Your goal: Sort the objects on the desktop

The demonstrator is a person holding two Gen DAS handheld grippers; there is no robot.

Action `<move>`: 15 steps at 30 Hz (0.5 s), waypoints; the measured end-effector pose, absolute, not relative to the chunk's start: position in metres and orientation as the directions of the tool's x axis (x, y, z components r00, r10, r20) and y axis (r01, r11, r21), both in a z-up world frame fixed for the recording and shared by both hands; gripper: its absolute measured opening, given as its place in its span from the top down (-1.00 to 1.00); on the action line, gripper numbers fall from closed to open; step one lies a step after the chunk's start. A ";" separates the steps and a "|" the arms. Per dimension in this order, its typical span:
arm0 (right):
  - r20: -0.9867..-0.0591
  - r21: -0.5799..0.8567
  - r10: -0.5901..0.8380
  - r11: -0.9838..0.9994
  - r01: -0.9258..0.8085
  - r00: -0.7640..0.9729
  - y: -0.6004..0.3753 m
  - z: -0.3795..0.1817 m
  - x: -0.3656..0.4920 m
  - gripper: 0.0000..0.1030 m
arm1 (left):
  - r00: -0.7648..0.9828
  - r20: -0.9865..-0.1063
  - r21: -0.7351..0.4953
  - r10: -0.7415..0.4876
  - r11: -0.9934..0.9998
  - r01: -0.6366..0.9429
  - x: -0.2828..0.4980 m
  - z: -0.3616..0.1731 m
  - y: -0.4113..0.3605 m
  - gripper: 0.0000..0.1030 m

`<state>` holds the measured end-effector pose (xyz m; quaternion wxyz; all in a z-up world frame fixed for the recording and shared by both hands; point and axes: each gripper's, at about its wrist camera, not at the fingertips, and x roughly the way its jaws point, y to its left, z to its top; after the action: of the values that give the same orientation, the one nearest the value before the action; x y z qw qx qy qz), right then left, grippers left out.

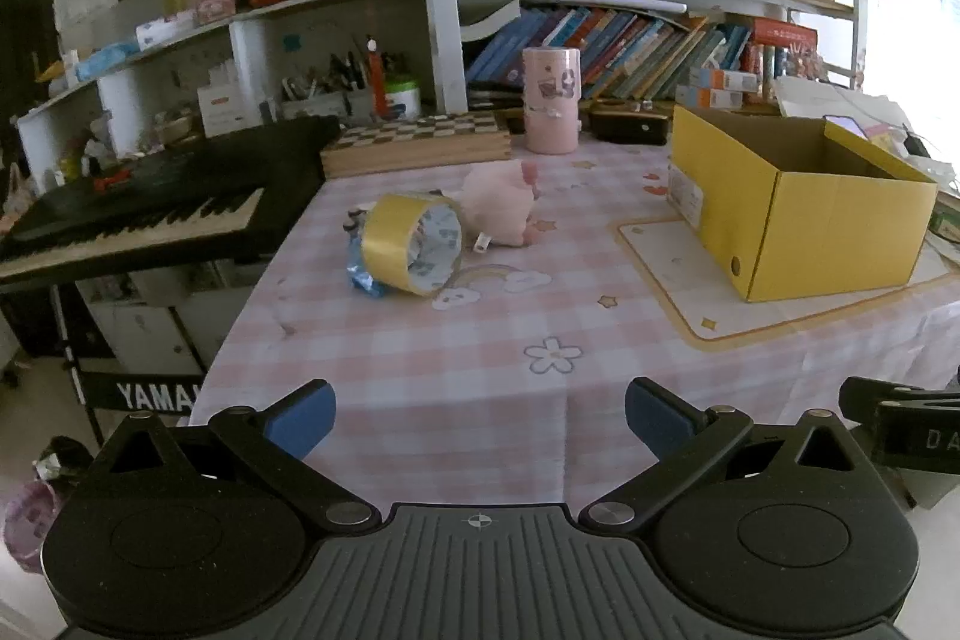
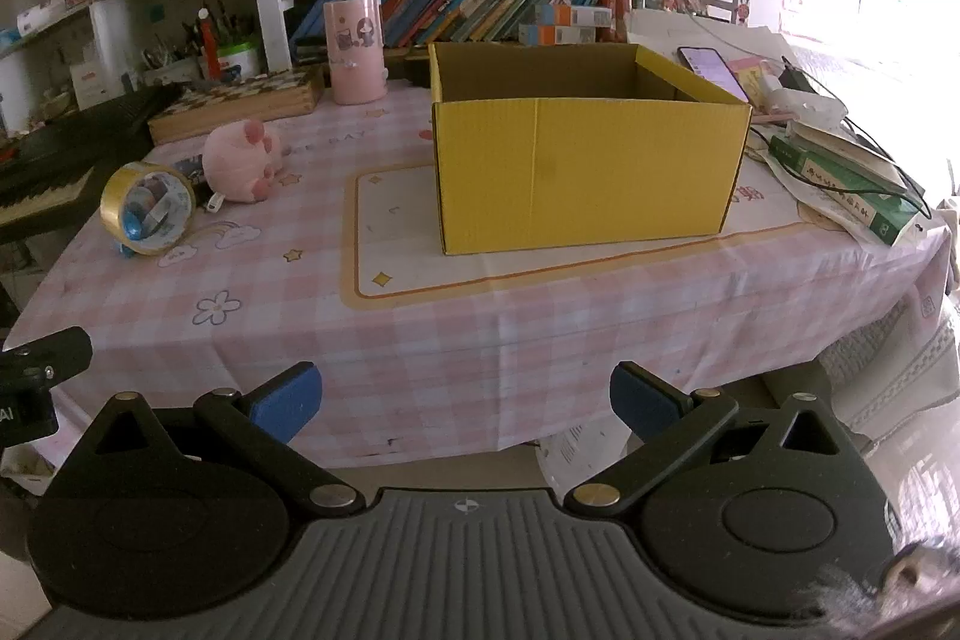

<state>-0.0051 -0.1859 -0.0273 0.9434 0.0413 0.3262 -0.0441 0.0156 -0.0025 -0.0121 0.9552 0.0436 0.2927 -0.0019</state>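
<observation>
Desktop objects, three: a roll of yellow adhesive tape with a printed white inner core, a soft pink plush toy of rounded shape, and a crumpled blue foil wrapper. All three are being carried by a table under a pink-and-white checked cloth, grouped toward its left edge, about midway back. The tape roll is lying tilted on its side, its open core facing the near edge; the wrapper is showing from beneath it on the left. The plush toy is lying just beside the roll, on the side toward the far edge; whether the two are touching cannot be told.

Container: an open yellow corrugated cardboard box, being carried on a cream mat with an orange border, toward the right edge of the table, well apart from the group.

Other items at the far edge: a tall pink cylindrical canister, upright, and a flat wooden chequered board case.

Left gripper: blue-padded fingers are being held wide apart above the near edge, with nothing between them.

Right gripper: fingers are likewise being held wide apart at the near edge, in front of the box, with nothing gripped.
</observation>
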 end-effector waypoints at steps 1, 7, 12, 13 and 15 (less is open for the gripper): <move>-0.619 0.049 -0.057 0.993 0.111 0.783 -0.186 -0.027 -0.005 -1.00 | 0.828 -0.560 0.082 0.021 0.996 0.030 0.016 -0.012 -0.002 -1.00; -0.620 0.049 -0.057 0.993 0.111 0.782 -0.185 -0.027 -0.005 -1.00 | 0.828 -0.560 0.082 0.021 0.996 0.030 0.016 -0.012 -0.003 -1.00; -0.620 0.049 -0.057 0.993 0.110 0.782 -0.185 -0.027 -0.005 -1.00 | 0.829 -0.559 0.083 0.017 0.996 0.035 0.016 -0.013 -0.003 -1.00; -0.620 0.049 -0.057 0.993 0.110 0.782 -0.185 -0.027 -0.005 -1.00 | 0.830 -0.558 0.083 0.016 0.996 0.037 0.016 -0.013 -0.003 -1.00; -0.620 0.049 -0.057 0.993 0.110 0.783 -0.185 -0.026 -0.005 -1.00 | 0.831 -0.557 0.082 0.012 0.996 0.040 0.015 -0.013 -0.004 -1.00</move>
<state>-0.0055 -0.1849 -0.0265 0.9432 0.0411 0.3266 -0.0443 0.0149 -0.0039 -0.0128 0.9557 0.0452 0.2908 -0.0073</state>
